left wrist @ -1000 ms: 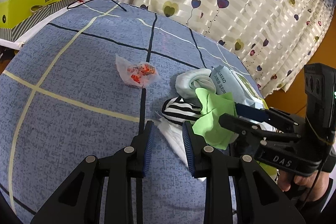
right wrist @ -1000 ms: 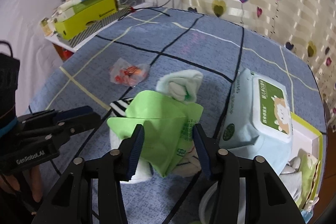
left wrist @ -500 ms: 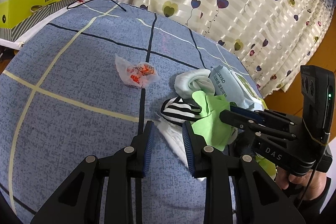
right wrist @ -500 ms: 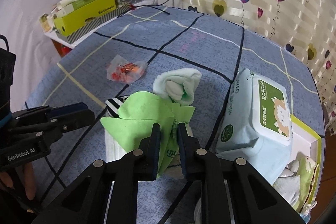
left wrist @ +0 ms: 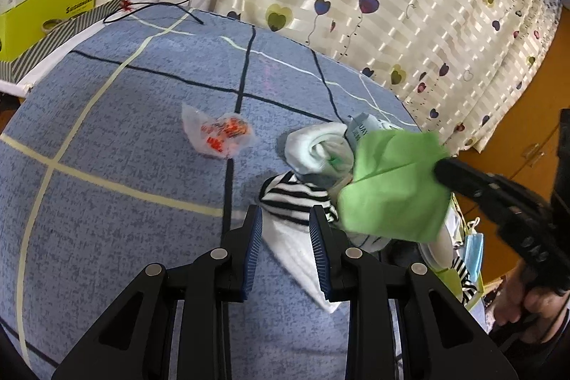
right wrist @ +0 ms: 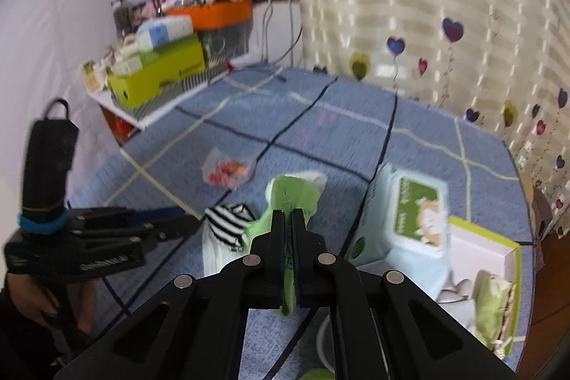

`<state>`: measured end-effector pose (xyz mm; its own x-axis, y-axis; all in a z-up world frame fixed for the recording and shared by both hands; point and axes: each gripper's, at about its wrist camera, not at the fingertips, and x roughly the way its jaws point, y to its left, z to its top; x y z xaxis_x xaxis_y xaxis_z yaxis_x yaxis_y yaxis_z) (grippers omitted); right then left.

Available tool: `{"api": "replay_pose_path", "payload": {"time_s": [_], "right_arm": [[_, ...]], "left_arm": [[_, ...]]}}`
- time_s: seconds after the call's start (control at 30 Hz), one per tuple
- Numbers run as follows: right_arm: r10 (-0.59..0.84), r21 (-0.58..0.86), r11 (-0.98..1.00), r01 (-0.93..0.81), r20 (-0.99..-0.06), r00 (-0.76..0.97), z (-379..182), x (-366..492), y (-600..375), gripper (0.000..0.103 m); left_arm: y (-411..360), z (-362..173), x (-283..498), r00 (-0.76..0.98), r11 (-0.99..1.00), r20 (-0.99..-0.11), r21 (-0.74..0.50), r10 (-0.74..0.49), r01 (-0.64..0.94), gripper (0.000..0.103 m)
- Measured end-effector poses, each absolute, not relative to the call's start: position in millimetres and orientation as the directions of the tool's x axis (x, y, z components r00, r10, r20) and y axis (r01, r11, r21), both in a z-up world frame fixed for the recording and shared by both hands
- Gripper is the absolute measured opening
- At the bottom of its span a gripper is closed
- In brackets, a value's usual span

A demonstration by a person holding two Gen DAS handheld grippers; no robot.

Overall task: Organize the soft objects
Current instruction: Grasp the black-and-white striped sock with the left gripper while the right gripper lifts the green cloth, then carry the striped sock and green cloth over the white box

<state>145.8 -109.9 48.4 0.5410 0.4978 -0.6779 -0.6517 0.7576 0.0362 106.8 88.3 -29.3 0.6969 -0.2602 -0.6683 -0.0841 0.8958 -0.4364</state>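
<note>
My right gripper (right wrist: 288,214) is shut on a bright green cloth (right wrist: 290,193) and holds it off the blue checked table (left wrist: 107,202). In the left wrist view the green cloth (left wrist: 392,187) hangs from the right gripper (left wrist: 441,171) at the right. Under it lie a black-and-white striped sock (left wrist: 299,198), a rolled white sock (left wrist: 317,148) and a flat white cloth (left wrist: 295,251). My left gripper (left wrist: 285,219) hovers open just over the white cloth, pinching nothing; the right wrist view has the left gripper (right wrist: 178,218) at the left.
A pack of wet wipes (right wrist: 409,219) lies right of the pile, next to a yellow-edged box (right wrist: 498,244) holding soft items. A clear bag with orange contents (left wrist: 217,134) lies further out. A heart-print curtain (left wrist: 392,6) backs the table; a shelf with green boxes (right wrist: 156,73) stands at left.
The right gripper's jaws closed on the green cloth and lifted it up off the pile. The left gripper stayed in place with the same gap.
</note>
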Motion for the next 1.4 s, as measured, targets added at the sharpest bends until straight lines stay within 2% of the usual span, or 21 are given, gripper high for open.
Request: {"api": "replay_pose_path", "payload": {"time_s": [0.07,0.1,0.17,0.6,0.63,0.7,0.8,0.97,1.4], "right_arm": [[0.502,0.035,0.761,-0.648,-0.664,0.554,56,144,-114,0.004],[0.504,0.036,0.763,-0.645,-0.659,0.559,58,144,-116,0.004],[0.506,0.039,0.765,-0.643,-0.655,0.562,60,144,-119,0.004],[0.515,0.058,0.767,-0.640,-0.650,0.559,56,145,-126,0.004],[0.517,0.059,0.766,-0.640,-0.648,0.559,55,145,-126,0.004],[0.520,0.063,0.766,-0.640,-0.646,0.558,55,145,-127,0.004],[0.525,0.070,0.766,-0.639,-0.642,0.559,56,144,-128,0.004],[0.534,0.075,0.764,-0.641,-0.632,0.562,61,142,-132,0.004],[0.557,0.073,0.760,-0.646,-0.585,0.589,80,123,-143,0.004]], "left_arm": [[85,-29,113,0.692,0.901,-0.673,-0.427,-0.262,-0.074,0.033],[83,-29,116,0.688,0.903,-0.676,-0.424,-0.265,-0.068,0.048],[81,-32,123,0.679,0.904,-0.683,-0.423,-0.271,-0.065,0.054],[67,-51,156,0.613,0.921,-0.750,-0.379,-0.247,-0.093,0.054],[67,-51,155,0.618,0.919,-0.746,-0.382,-0.247,-0.094,0.052],[67,-49,154,0.626,0.924,-0.744,-0.371,-0.234,-0.096,0.026],[71,-43,150,0.644,0.922,-0.729,-0.376,-0.231,-0.095,0.016],[72,-28,140,0.685,0.925,-0.695,-0.371,-0.220,-0.080,0.012],[59,22,105,0.759,0.935,-0.613,-0.354,-0.217,-0.019,0.012]]}}
